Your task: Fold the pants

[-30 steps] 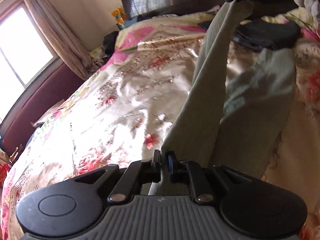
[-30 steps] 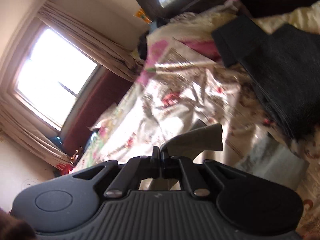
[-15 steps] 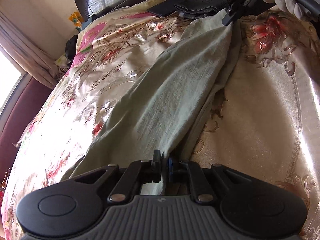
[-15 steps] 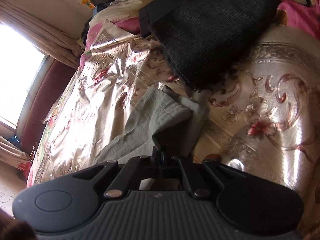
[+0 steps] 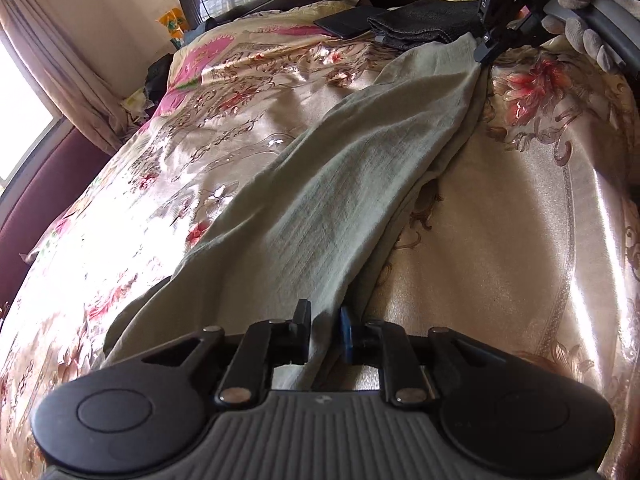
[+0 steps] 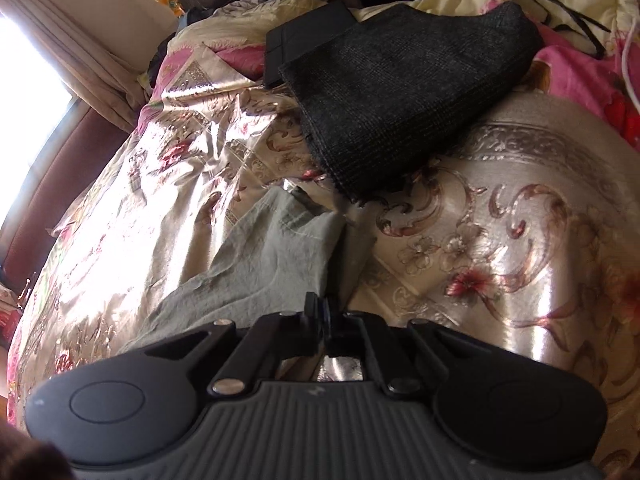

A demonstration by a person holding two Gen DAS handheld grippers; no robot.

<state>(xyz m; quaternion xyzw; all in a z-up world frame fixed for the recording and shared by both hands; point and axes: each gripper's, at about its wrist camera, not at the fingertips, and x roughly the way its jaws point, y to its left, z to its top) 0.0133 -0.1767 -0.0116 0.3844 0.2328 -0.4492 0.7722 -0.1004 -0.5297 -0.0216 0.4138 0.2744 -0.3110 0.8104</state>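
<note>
Pants [image 5: 320,184] lie stretched along bed [image 5: 500,240] for folding, right gripper [image 6: 323,314] clamped on one end, left gripper [image 5: 325,320] jaws apart, seemingly releasing the other.

My left gripper [image 5: 324,330] sits low, its jaws parted a little. My right gripper [image 6: 323,318] has its jaws pinched together, a gloved hand [image 5: 582,24] behind it.

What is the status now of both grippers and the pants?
Left gripper parted, cloth loose between. Right gripper shut on green pants, which lie long on the bedspread. Dark folded clothes just beyond.
</note>
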